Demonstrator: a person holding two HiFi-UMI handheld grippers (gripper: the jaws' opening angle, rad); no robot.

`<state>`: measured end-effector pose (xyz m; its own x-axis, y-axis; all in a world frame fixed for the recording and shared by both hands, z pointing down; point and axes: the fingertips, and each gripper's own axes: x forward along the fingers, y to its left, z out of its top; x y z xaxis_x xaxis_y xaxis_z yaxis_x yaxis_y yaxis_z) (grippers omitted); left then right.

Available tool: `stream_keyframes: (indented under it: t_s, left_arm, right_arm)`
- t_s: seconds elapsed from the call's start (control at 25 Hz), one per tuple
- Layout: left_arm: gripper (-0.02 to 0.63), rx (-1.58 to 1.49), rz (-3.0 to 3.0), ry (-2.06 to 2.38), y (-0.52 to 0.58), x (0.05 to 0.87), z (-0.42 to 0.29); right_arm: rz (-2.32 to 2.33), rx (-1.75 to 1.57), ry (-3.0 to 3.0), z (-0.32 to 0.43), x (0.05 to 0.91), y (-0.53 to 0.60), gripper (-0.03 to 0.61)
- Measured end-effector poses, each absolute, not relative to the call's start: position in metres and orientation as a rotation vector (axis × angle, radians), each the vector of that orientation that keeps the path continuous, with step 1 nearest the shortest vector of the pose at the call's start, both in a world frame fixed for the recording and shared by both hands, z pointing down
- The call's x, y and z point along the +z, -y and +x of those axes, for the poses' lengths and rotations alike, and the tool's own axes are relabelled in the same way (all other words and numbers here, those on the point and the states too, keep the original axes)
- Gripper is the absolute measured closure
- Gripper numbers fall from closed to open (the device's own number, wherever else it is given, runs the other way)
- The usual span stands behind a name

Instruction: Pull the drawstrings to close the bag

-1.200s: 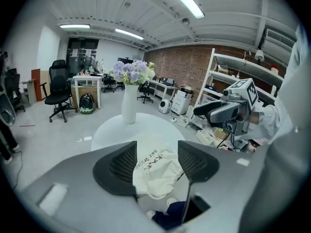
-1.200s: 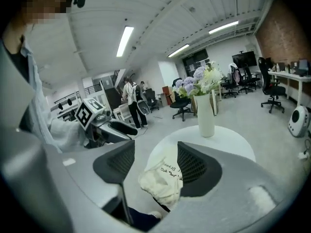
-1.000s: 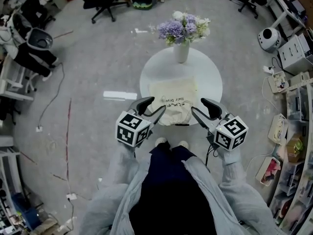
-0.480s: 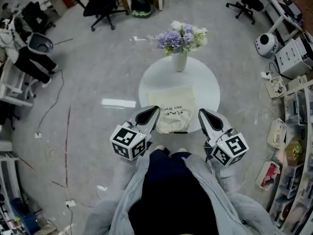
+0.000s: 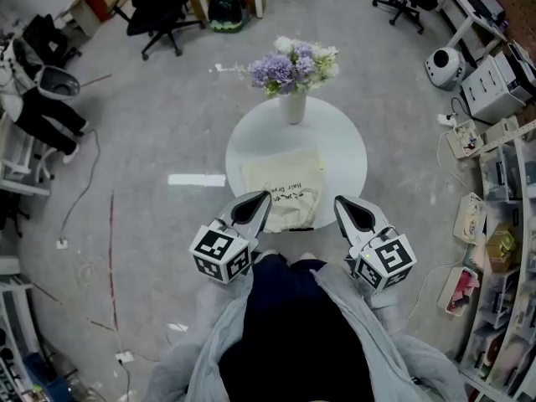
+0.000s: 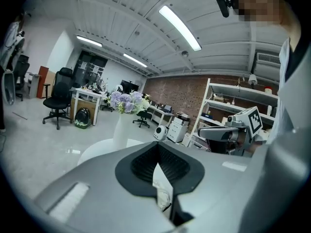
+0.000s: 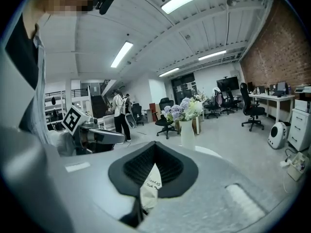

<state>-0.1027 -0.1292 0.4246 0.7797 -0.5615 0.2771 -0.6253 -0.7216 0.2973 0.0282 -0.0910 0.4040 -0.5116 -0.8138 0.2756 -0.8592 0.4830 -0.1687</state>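
Note:
A cream drawstring bag [image 5: 285, 184] with dark print lies flat on the round white table [image 5: 339, 145], its crumpled mouth toward me. My left gripper [image 5: 265, 196] sits at the mouth's left corner and my right gripper [image 5: 337, 200] just off its right corner. Both pairs of jaws have just closed and now stand shut. I cannot make out a string between either pair. In the left gripper view the bag [image 6: 163, 191] shows only through the slit below the closed left gripper [image 6: 157, 145]. The right gripper view shows the bag [image 7: 149, 184] the same way under the right gripper [image 7: 155, 144].
A white vase of purple and white flowers [image 5: 292, 100] stands at the table's far edge. Office chairs [image 5: 155, 7] and desks line the back. Cables [image 5: 84, 182] cross the floor at left, and shelves and boxes [image 5: 502, 182] crowd the right wall.
Both grippers went from wide open to shut. They also drew up and slightly back toward me beside the bag's mouth. The bag itself looks unmoved.

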Motion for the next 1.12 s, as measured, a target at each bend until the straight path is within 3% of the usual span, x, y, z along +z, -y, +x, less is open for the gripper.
stream_keyframes:
  t_s: [1.12]
  left_arm:
    - [0.597,0.271,2.584,0.919,0.114,0.434,-0.11]
  right_arm:
    - [1.441,0.497,2.528,0.02,0.417,0.088,0.577]
